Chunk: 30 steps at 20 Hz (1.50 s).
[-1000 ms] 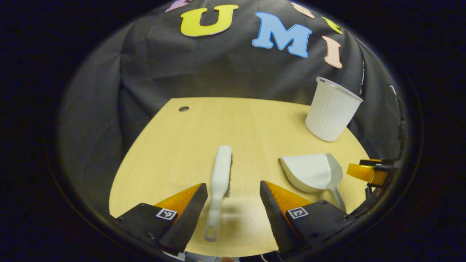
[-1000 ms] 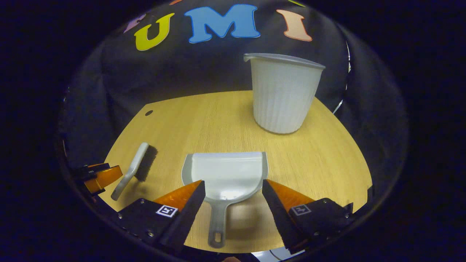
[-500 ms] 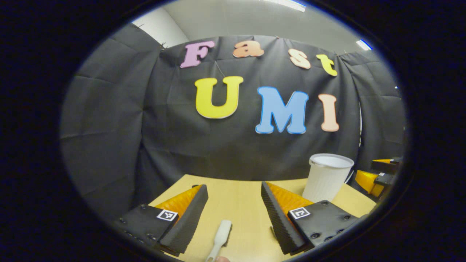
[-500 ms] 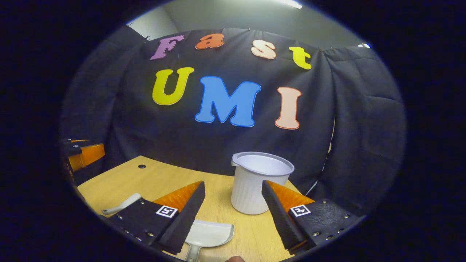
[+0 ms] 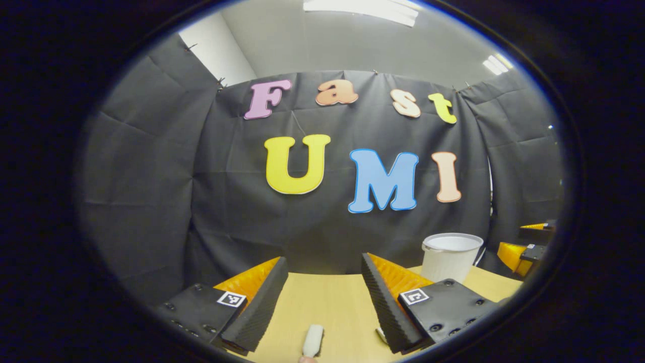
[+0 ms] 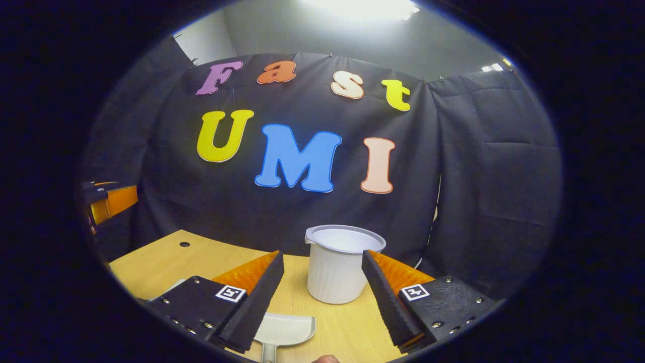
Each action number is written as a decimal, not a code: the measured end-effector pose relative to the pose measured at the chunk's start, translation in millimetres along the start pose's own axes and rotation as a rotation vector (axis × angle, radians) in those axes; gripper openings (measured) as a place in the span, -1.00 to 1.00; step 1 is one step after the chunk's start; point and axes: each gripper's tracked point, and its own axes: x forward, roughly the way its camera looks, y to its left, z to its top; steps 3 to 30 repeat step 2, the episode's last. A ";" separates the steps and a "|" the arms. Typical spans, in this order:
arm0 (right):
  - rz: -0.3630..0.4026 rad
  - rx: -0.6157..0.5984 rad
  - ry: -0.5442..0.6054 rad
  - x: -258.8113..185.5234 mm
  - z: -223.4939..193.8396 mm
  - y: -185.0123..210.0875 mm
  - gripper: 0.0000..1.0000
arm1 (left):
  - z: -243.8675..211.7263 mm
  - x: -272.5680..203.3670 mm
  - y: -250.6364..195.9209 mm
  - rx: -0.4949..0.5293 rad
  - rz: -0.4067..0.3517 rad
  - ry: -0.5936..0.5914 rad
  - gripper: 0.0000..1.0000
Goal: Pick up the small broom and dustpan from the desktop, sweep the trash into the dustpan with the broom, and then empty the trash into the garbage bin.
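In the left gripper view my left gripper stands open, level with the desk, nothing between its fingers. The white end of the small broom lies on the wooden desktop just below and between them. The right gripper view has my right gripper open too, with the front edge of the white dustpan on the desk beneath its left finger. The white ribbed garbage bin stands upright straight ahead of the right gripper. From the left gripper view the bin is at the right, with the right gripper beyond it.
The black cloth wall closes the desk off at the back and both sides. A small round hole marks the desktop's far left. The left gripper appears at the left edge of the right gripper view. Trash is not visible.
Both cameras have tilted up from looking down at the desk to looking level at the wall. Broom and dustpan slid to the bottom of their views. Both grippers stayed open.
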 end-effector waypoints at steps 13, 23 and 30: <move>-0.003 -0.011 -0.019 -5.4 4.1 -0.5 0.92 | -0.6 0.7 -1.9 -0.004 -0.002 0.003 0.91; -0.003 -0.011 -0.019 -5.4 4.1 -0.5 0.92 | -0.6 0.7 -1.9 -0.004 -0.002 0.003 0.91; -0.003 -0.011 -0.019 -5.4 4.1 -0.5 0.92 | -0.6 0.7 -1.9 -0.004 -0.002 0.003 0.91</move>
